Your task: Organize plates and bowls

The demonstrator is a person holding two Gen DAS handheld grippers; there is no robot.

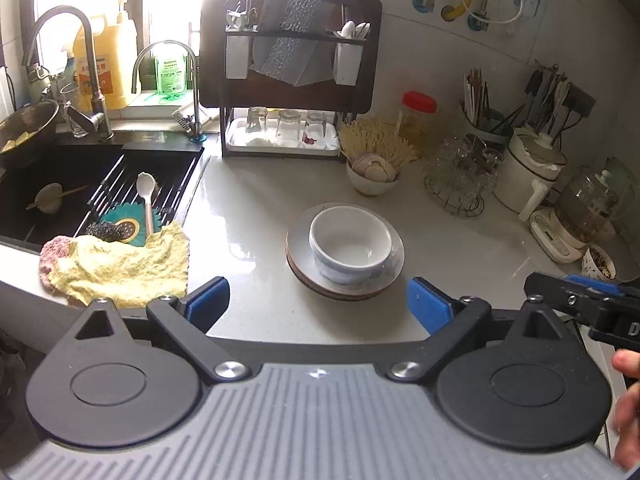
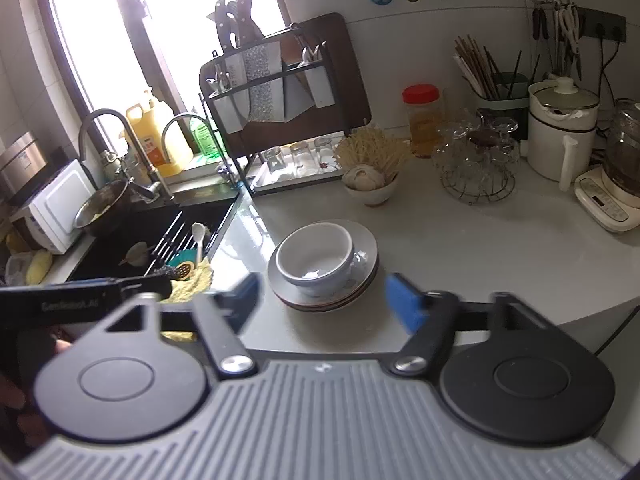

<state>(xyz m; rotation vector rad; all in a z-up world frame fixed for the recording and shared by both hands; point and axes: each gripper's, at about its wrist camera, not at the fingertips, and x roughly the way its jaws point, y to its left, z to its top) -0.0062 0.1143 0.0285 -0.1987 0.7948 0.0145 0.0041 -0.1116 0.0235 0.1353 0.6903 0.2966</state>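
On the pale, glossy stone countertop (image 1: 248, 216) a white ceramic bowl (image 1: 351, 243) sits upright inside a short stack of round grey plates (image 1: 340, 276), the bowl resting on the top plate and set toward its far side. The left gripper (image 1: 318, 304), black-armed with blue pads, stands wide apart with nothing between its fingers; the stack lies just beyond the gap and is not touched. The right gripper (image 2: 322, 300) is likewise spread wide and empty, its blue fingers (image 2: 406, 306) flanking the near rim of the plates without contact, the left finger blurred. In the left wrist view, part of the other tool and a person's fingertips (image 1: 628, 362) show at the right edge. To the left of the stack a crumpled yellow cloth (image 1: 120, 268) lies at the counter's edge beside the black sink (image 1: 60, 176), where a white spoon (image 1: 146, 196) rests on a roll-up rack. Behind the stack stands a dark metal dish rack (image 1: 288, 80) with upturned glasses on its tray, and a small white bowl of garlic (image 1: 372, 178) sits near it.
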